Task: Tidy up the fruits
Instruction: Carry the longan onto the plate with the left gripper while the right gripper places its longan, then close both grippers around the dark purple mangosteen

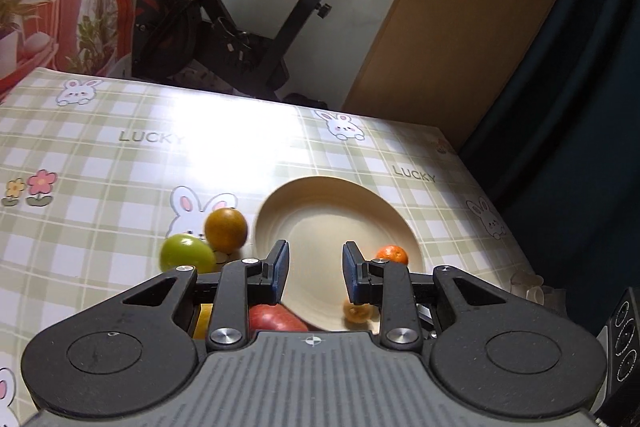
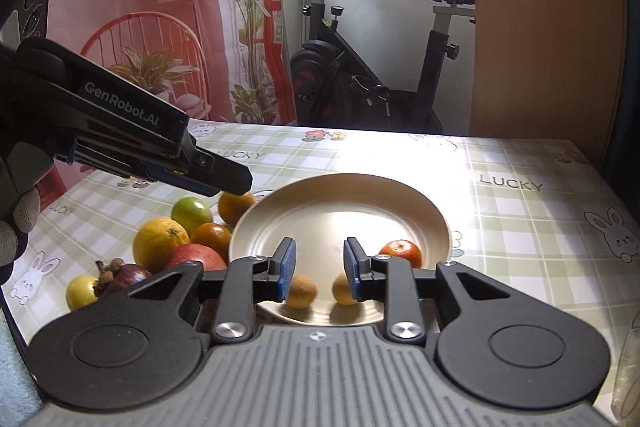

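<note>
Left wrist view first: the left gripper (image 1: 315, 269) hangs over the near rim of the cream plate (image 1: 320, 203), its blue pads drawn in to a narrow gap with nothing between them. On the plate, a small orange mandarin (image 1: 393, 254) sits at the right edge and a little yellow fruit (image 1: 356, 311) peeks out under the right finger. Off the plate to the left, on the checked bunny tablecloth (image 1: 100, 155), a green fruit (image 1: 186, 253) touches an orange one (image 1: 226, 229), and a red apple (image 1: 276, 319) shows under the fingers. Over to the right wrist view: the right gripper (image 2: 320, 269) is narrow too, empty, above the plate's near rim, with two small yellowish fruits and the mandarin on the plate beyond it. The left gripper reaches in from the left, its tip just over the orange beside the plate. The pile left of the plate holds a lemon (image 2: 160, 241), a small yellow fruit (image 2: 81, 291) and a dark mangosteen (image 2: 130, 275). An exercise bike (image 2: 380, 67) stands behind the table.
</note>
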`<state>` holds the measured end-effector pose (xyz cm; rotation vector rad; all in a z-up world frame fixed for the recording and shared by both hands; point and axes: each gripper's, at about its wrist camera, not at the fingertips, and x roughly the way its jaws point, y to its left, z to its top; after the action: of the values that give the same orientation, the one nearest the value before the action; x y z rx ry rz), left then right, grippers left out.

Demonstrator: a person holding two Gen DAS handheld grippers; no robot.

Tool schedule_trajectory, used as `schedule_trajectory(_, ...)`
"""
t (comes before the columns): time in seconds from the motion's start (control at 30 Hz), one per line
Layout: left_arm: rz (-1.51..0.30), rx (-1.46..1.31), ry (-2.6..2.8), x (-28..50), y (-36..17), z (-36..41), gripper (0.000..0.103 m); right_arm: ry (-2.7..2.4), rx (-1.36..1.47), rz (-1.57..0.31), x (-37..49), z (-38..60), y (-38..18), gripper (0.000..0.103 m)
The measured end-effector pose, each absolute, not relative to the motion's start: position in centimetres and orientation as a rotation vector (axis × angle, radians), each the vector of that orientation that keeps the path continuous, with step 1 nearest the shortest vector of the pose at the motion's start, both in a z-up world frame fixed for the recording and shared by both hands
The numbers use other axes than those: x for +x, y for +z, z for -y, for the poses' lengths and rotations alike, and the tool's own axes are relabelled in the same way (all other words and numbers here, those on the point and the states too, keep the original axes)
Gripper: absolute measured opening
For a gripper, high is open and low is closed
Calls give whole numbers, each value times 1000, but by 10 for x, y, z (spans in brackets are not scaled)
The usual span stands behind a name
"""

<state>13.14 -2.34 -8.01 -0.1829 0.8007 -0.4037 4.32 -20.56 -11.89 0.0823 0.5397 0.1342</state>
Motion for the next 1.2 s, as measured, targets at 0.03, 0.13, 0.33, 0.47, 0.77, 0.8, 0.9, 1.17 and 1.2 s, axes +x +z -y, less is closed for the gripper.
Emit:
schedule_trajectory(0.03,-798,-190,-387,128,-79,16,31,149,81,-533,43,200,-116,29)
schedule_trajectory(0.13,-793,-192,-334,117,-81,-5,31,193,74,-521,42,186,-111,30)
schedule_trajectory(0.33,-816,-180,-280,99,-93,-37,31,254,56,-526,38,162,-115,33)
schedule_trajectory(0.47,-833,-197,-274,97,-102,-49,31,295,47,-559,38,146,-123,34)
schedule_trajectory(0.77,-844,-199,-307,94,-119,-52,40,394,-9,-597,32,109,-135,46)
schedule_trajectory(0.8,-842,-195,-315,94,-122,-51,41,398,-11,-600,31,107,-136,46)
schedule_trajectory(0.9,-827,-164,-343,95,-128,-43,41,408,-19,-606,31,103,-138,47)
schedule_trajectory(1.17,-860,-182,-376,100,-143,-40,41,417,-34,-617,31,98,-142,47)
schedule_trajectory(1.2,-863,-189,-380,100,-144,-41,41,417,-32,-618,31,98,-143,47)
